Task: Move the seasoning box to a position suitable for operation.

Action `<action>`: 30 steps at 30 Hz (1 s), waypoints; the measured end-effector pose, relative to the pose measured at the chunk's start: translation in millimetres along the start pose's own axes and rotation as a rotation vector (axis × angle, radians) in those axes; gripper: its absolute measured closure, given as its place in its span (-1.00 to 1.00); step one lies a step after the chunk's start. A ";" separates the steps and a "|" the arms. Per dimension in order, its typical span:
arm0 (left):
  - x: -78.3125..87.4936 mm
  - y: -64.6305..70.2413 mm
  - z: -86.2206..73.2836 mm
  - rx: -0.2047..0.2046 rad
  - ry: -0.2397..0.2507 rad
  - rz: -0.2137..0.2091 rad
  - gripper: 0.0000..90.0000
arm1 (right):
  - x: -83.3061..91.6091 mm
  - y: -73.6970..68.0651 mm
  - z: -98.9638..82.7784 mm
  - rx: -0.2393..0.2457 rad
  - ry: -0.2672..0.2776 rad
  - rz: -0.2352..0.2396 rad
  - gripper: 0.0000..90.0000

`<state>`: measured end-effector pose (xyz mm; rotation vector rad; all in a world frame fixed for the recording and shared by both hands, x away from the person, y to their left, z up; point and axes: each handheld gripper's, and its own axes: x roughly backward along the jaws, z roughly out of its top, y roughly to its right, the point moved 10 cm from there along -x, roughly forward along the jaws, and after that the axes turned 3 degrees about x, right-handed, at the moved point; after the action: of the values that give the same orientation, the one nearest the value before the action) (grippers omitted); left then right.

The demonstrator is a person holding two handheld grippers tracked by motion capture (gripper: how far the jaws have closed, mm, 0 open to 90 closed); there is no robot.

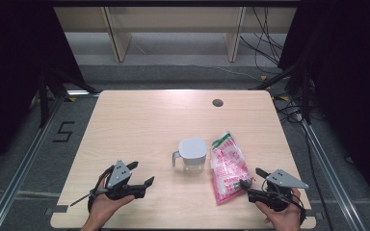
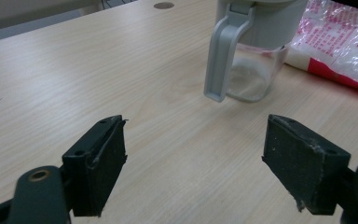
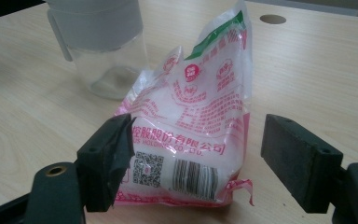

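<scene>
Tabletop (image 1: pixel 139 120): bare wood, carrying a lidded clear jug (image 1: pixel 191 155) at centre and a pink-printed bag (image 1: pixel 227 166) lying flat just beside it on the right. Right gripper (image 1: pixel 251 179): jaws fully apart, empty, straddling the bag's barcode end. Left gripper (image 1: pixel 142 177): jaws wide, empty, aimed at the jug handle (image 2: pixel 220 60). Advance right jaws squarely over the bottom seam before closing; steady the jug by its handle. Jug top cut off in both gripper views; contents hard to judge

My light wood table (image 1: pixel 139 120): lidded clear jug (image 1: pixel 191 155) centre, pink-white sealed bag (image 1: pixel 228 166) lying flat just beside, cable hole (image 1: pixel 217 102) far edge.
</scene>
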<state>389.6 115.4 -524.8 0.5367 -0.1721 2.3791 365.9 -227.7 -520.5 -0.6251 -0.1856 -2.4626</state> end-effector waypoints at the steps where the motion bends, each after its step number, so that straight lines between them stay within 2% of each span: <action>1: 0.0 0.0 0.0 0.000 0.000 0.000 -0.55 | 0.0 0.0 0.0 0.000 0.000 0.000 -0.42; 6: -10.3 3.5 11.8 -0.013 0.006 -0.017 -0.54 | 0.0 0.0 -0.1 0.000 -0.001 0.000 -0.42; 7: -12.9 4.2 14.0 -0.013 0.007 -0.021 -0.53 | 0.8 -2.8 -1.4 -0.033 -0.012 -0.003 -0.42; 9: -19.3 5.7 17.9 -0.010 0.009 -0.033 -0.51 | 0.2 -1.2 -0.8 -0.013 -0.006 -0.003 -0.42; 11: -24.3 5.5 19.4 -0.012 0.001 -0.039 -0.48 | 0.8 -2.7 -1.9 -0.031 -0.016 -0.004 -0.42; 12: -29.0 5.7 21.4 -0.017 -0.002 -0.046 -0.47 | 0.2 -0.3 -1.5 -0.005 -0.011 -0.005 -0.42; 13: -31.3 6.7 22.5 -0.020 -0.001 -0.051 -0.45 | 0.1 -0.5 -1.5 -0.004 -0.011 -0.004 -0.42; 16: -35.2 9.2 23.5 -0.038 -0.007 -0.065 -0.33 | 0.1 -1.2 -0.5 -0.014 -0.005 -0.001 -0.42; 18: -38.7 10.5 25.2 -0.067 -0.010 -0.066 -0.29 | 0.2 -1.6 -0.7 -0.019 -0.007 -0.001 -0.42; 19: -43.3 15.2 26.5 -0.051 -0.012 -0.086 -0.27 | 0.0 -0.8 -1.2 -0.006 -0.011 -0.002 -0.42; 20: -44.9 14.8 27.7 -0.062 -0.014 -0.082 -0.26 | 0.6 -2.8 -2.1 -0.026 -0.019 -0.001 -0.42; 23: -49.7 18.1 30.9 -0.063 -0.013 -0.094 -0.21 | 0.0 -1.8 -0.4 -0.013 -0.005 0.001 -0.42; 24: -51.1 18.0 32.4 -0.073 -0.011 -0.088 -0.20 | 0.4 -3.4 -0.9 -0.026 -0.009 0.003 -0.42; 27: -58.4 24.6 36.5 -0.077 -0.008 -0.111 -0.12 | 0.4 -3.7 -0.8 -0.025 -0.010 0.006 -0.42; 28: -60.4 25.0 37.0 -0.093 -0.017 -0.108 -0.09 | 0.2 -2.3 -0.4 -0.014 -0.005 0.004 -0.42; 30: -66.9 27.5 37.9 -0.097 -0.017 -0.112 -0.05 | -0.3 -1.1 0.3 0.003 0.001 0.008 -0.42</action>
<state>429.8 44.7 -518.2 0.5074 -0.2568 2.2459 365.5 -226.6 -520.4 -0.6224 -0.1856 -2.4541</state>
